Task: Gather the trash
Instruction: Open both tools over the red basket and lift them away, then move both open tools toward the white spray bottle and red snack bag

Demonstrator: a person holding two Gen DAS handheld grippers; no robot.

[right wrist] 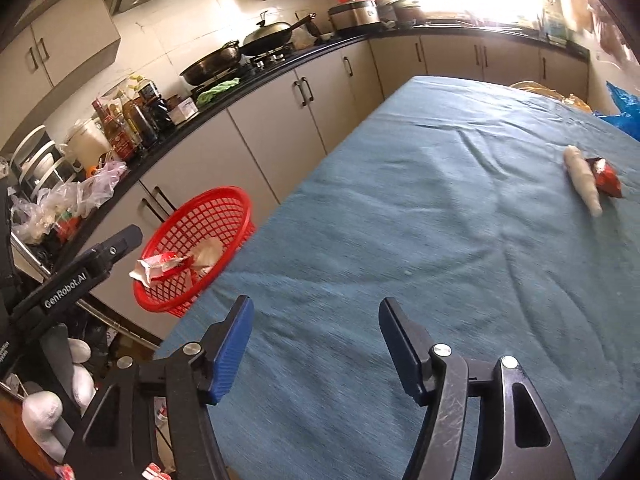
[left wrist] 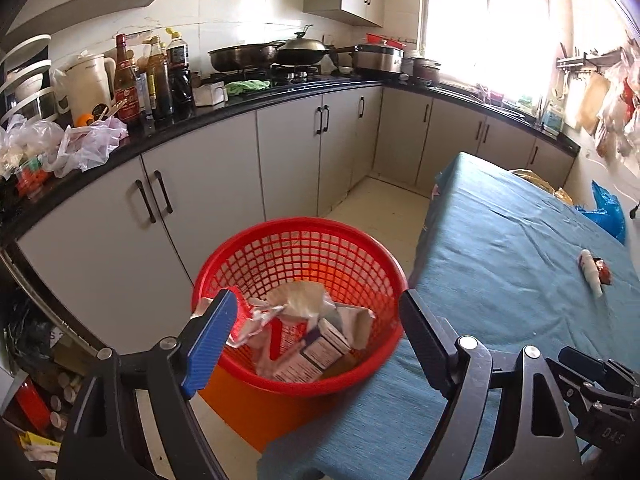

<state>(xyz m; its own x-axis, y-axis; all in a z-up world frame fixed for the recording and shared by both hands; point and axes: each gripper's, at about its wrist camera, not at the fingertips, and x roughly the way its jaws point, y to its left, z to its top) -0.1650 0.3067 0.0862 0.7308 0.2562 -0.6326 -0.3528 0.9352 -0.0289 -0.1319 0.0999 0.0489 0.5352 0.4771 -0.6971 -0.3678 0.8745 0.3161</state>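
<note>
Heading for the white roll (right wrist: 582, 179) and red wrapper (right wrist: 608, 178) far right on the counter (right wrist: 400, 200), right hand-held gripper (right wrist: 316, 344) spread and empty; left hand-held gripper (left wrist: 316, 336) spread over the red basket (left wrist: 360, 240), so approaching low and square

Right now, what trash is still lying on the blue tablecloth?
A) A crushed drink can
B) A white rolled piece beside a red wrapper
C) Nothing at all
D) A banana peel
B: on the blue tablecloth a white rolled piece lies against a red wrapper, far from the red basket.
</note>
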